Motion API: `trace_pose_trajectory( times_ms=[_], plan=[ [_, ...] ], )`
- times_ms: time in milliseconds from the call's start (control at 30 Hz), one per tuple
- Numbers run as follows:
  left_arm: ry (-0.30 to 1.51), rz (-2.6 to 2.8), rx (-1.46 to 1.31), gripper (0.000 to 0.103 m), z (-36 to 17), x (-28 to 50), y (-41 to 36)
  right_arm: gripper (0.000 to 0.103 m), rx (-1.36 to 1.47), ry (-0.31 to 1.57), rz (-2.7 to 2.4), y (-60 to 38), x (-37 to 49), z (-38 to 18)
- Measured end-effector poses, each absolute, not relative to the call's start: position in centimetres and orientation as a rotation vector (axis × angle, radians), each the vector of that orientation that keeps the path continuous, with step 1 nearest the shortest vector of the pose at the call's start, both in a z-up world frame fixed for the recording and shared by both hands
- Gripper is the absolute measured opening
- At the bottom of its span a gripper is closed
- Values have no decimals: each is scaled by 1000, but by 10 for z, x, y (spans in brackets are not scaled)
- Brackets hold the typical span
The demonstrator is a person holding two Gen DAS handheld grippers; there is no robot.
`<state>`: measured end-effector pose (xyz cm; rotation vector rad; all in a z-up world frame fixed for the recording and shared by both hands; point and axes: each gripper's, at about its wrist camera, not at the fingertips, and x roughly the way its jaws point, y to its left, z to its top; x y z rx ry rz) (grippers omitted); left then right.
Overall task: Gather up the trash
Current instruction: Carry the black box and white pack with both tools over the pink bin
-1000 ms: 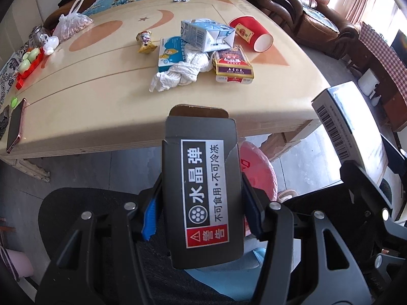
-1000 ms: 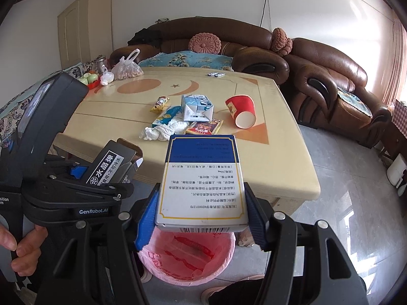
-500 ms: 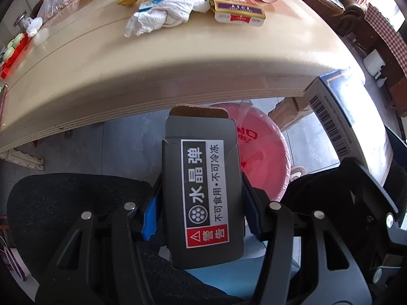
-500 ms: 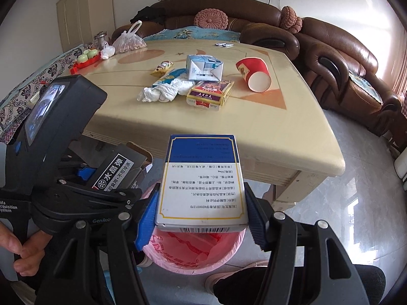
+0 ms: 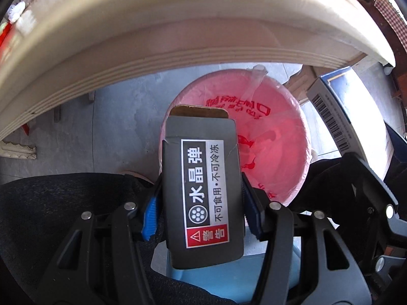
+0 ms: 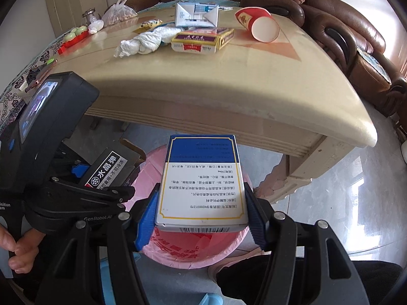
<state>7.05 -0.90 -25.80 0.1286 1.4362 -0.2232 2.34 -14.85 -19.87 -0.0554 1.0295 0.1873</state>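
The left gripper (image 5: 201, 203) is clamping a dark grey box (image 5: 202, 198), its blue-padded jaws pressing the long sides; the right gripper (image 6: 202, 211) is gripping a blue-and-white box (image 6: 202, 180) the same way. Both are hanging over the bin (image 5: 292, 137), which is standing on the floor just under the table's (image 6: 229, 89) near edge.

The grey box is looking the riskier of the two: in the left view it is sitting over the bin's left rim, not its middle, so letting go here could tip it onto the floor. The two boxes are also sitting close together, and opening both grippers at once could knock one against the other. The thin pink liner could sag off the rim if a corner catches it.

Both boxes are flat, stiff cardboard; the grey one's top flap is standing open, showing brown card. More trash is waiting mid-table: a crumpled tissue (image 6: 142, 43), a red-and-gold pack (image 6: 201, 42), a folded carton (image 6: 197, 15) and a tipped paper cup (image 6: 258, 24).
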Motion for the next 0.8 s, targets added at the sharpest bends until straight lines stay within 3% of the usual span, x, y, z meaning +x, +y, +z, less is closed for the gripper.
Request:
trace_pose_trajectory(
  times_ms=[800],
  plan=[
    [1704,-184,125,55,-360,115,-20,60,-15,1324,203,-156,75,-308]
  ],
)
